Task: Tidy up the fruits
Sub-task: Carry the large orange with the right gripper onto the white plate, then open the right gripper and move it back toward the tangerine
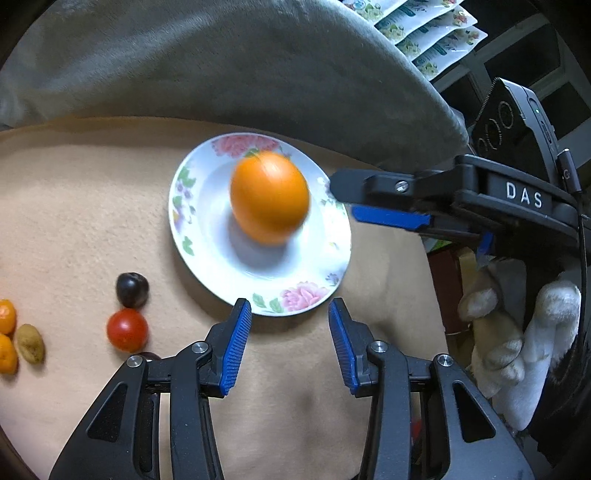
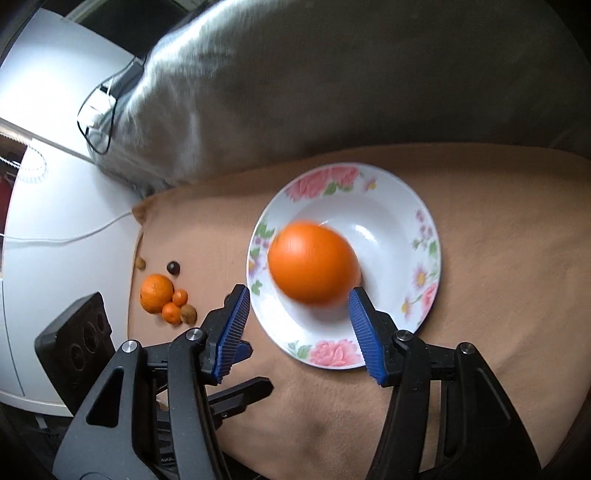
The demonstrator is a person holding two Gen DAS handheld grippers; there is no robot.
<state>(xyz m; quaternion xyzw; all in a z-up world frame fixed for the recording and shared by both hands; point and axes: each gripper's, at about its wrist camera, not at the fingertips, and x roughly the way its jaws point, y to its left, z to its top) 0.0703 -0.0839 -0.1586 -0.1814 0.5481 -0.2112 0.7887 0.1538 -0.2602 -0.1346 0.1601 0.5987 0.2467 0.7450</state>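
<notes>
A large orange [image 1: 269, 197] lies blurred in a white floral plate [image 1: 207, 229] on a tan blanket. My left gripper [image 1: 290, 317] stands open just short of the plate's near rim, with nothing between its blue pads. My right gripper [image 1: 343, 199] reaches in from the right and stops at the rim, clear of the orange. In the right wrist view the orange [image 2: 313, 262] lies on the plate [image 2: 391, 236] just beyond my open right gripper [image 2: 299, 302], untouched. Left of the plate lie a dark plum [image 1: 132, 290], a red tomato [image 1: 127, 329] and small oranges [image 1: 6, 315].
A grey cushion [image 1: 258, 74] rises behind the plate. A second large orange [image 2: 156, 291] and small fruits lie near the blanket's left edge, beside white furniture [image 2: 55, 147] with cables. A plush toy [image 1: 517, 332] sits off the right edge, with printed packets [image 1: 424, 29] behind.
</notes>
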